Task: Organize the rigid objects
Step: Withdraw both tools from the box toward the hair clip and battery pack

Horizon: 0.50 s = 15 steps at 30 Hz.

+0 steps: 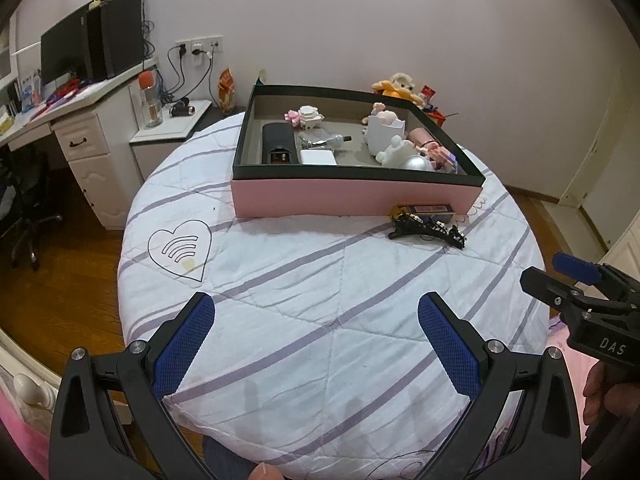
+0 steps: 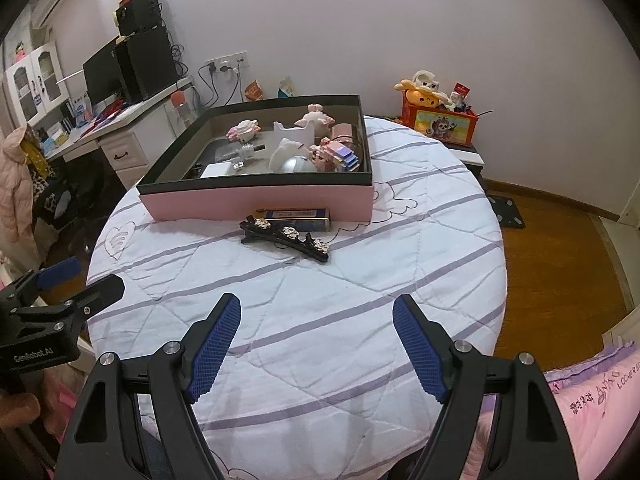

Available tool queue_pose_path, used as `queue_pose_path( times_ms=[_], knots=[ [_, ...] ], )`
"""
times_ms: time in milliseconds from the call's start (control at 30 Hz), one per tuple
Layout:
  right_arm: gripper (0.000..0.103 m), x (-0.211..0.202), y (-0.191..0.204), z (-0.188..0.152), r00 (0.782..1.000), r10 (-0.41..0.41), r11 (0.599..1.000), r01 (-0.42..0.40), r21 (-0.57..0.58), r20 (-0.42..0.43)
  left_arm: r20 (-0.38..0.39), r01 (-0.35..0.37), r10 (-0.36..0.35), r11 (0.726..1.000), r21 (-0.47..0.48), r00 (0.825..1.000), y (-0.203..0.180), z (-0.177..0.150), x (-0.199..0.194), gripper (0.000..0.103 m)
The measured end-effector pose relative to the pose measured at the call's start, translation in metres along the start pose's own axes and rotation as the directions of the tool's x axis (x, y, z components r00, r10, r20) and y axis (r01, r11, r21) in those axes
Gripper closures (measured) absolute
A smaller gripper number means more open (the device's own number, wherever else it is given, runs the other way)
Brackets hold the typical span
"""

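Observation:
A pink box with a black rim (image 1: 352, 196) (image 2: 256, 202) stands on the round quilted table and holds several small toys and gadgets. In front of it lie a black hair clip with flower studs (image 1: 426, 232) (image 2: 286, 238) and a blue-and-gold flat pack (image 1: 426, 209) (image 2: 296, 214) against the box wall. My left gripper (image 1: 316, 320) hangs open over the near quilt, nothing between its blue pads. My right gripper (image 2: 316, 320) is likewise open and empty, nearer the clip. Each gripper shows at the edge of the other's view.
A white desk with monitor and speakers (image 1: 80, 52) stands at the left, a low side table (image 1: 172, 128) beside it. A red toy crate with plush animals (image 2: 440, 120) sits behind the table at the right. Wooden floor surrounds the table; pink bedding (image 2: 592, 392) lies near right.

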State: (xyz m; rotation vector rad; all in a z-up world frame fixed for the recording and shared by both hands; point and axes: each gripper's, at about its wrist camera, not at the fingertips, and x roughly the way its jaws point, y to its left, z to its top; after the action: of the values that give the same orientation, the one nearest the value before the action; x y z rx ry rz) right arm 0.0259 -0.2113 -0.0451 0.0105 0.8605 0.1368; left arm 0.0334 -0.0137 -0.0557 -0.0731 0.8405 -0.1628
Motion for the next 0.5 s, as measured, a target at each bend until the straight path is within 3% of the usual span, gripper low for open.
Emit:
queue_pose_path(
  times_ms=[500],
  knots=[
    [0.023,0.099,-0.009,0.034,0.994,0.02,0.997,-0.028,-0.071,-0.104,-0.062,-0.017,0.016,1.0,-0.019,0.998,0.014,0.011,0.041,0.0]
  ],
)
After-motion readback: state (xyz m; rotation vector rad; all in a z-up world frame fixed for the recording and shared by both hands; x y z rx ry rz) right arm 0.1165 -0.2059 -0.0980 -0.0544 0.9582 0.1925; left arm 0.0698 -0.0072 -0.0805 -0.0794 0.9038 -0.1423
